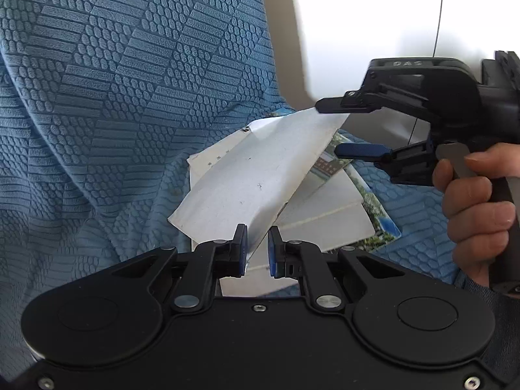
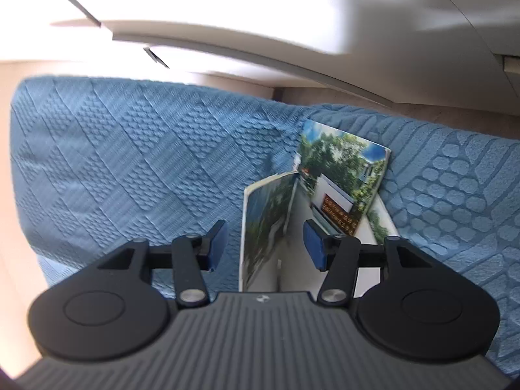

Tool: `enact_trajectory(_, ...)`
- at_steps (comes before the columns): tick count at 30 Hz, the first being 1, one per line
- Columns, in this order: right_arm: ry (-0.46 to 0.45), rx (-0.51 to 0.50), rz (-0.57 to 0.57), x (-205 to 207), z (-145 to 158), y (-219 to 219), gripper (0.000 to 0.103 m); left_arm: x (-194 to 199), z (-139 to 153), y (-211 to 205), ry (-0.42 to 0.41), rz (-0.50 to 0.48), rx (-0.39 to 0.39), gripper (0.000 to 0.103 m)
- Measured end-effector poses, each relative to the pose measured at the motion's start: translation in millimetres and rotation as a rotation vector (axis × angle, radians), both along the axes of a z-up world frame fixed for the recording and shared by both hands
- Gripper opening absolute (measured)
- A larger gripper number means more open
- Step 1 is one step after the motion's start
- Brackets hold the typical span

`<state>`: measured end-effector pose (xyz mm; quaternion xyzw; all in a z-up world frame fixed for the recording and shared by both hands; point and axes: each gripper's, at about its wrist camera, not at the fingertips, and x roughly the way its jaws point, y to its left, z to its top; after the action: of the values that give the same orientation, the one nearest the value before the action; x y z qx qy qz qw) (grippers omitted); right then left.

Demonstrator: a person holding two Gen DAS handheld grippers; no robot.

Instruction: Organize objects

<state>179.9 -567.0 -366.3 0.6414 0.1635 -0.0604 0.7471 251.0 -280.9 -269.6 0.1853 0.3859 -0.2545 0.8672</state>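
Observation:
A photo print (image 1: pixel 253 175) is lifted off the pile and bends in the air, its white back toward the left wrist camera. My left gripper (image 1: pixel 258 253) is shut on its lower corner. In the right wrist view the same print (image 2: pixel 265 224) stands on edge, showing trees. It sits between the fingers of my right gripper (image 2: pixel 265 245), which is open, and neither pad presses on it. In the left wrist view the right gripper (image 1: pixel 330 129) straddles the print's top corner with its jaws apart. A pile of other prints (image 1: pixel 328 214) lies on the blue cover, and its top picture (image 2: pixel 344 169) shows trees and a building.
A blue textured cover (image 1: pixel 113 97) spreads under and behind the prints, also seen as the cover (image 2: pixel 130 169). A person's hand (image 1: pixel 474 195) grips the right gripper's handle. A pale wall (image 1: pixel 357 16) and a thin cable (image 1: pixel 438 16) lie beyond the cover's edge.

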Motion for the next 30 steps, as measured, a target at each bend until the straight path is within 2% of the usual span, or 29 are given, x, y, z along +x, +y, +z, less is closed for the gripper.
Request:
enact_trajectory(1,0.014,-0.005,0.018,2.2,-0.2,1.6,0.051,-3.4,0.3,2.3,0.002,-0.002,0.0,0.012)
enact_trajectory(5,0.044,-0.059,0.103,11.7,4.2,12.8,0.015,-15.0,-0.4,11.9,0.003,0.006,0.014,0.012)
enact_trajectory(6,0.046,-0.079,0.124,13.6,6.4,16.2,0.011,-18.3,-1.1,14.1,0.006,0.008,0.016,0.013)
enact_trajectory(10,0.016,-0.08,0.169,11.3,13.4,22.7,0.008,-30.1,-3.7,21.8,0.008,-0.001,0.019,0.014)
enact_trajectory(13,-0.006,-0.08,0.19,5.5,21.0,27.5,0.006,-36.3,-5.8,26.3,0.01,0.001,0.019,0.019)
enact_trajectory(14,-0.013,-0.082,0.195,3.1,23.9,29.9,0.006,-38.3,-6.5,27.5,0.014,-0.006,0.015,0.023)
enact_trajectory(15,-0.019,-0.088,0.201,1.6,27.0,32.1,0.006,-40.1,-6.3,28.3,0.02,-0.017,0.007,0.039)
enact_trajectory(17,-0.013,-0.123,0.212,-1.9,35.7,37.7,0.006,-43.0,-2.8,29.5,0.006,-0.028,-0.021,0.055)
enact_trajectory(18,-0.014,-0.144,0.221,-3.3,40.8,41.5,0.006,-44.8,-0.5,29.3,-0.007,-0.034,-0.031,0.056)
enact_trajectory(21,-0.03,-0.162,0.248,-5.1,49.4,49.8,0.006,-49.4,2.7,22.9,-0.046,-0.072,-0.024,0.056)
enact_trajectory(25,-0.043,-0.181,0.27,-5.2,59.2,57.2,0.006,-48.0,0.3,9.9,-0.106,-0.079,0.029,0.055)
enact_trajectory(28,-0.053,-0.191,0.277,-5.0,65.7,61.9,0.006,-40.1,-1.5,5.8,-0.152,-0.048,0.059,0.047)
enact_trajectory(30,-0.063,-0.189,0.279,-4.9,68.3,64.0,0.007,-30.6,-1.8,7.2,-0.138,-0.017,0.05,0.033)
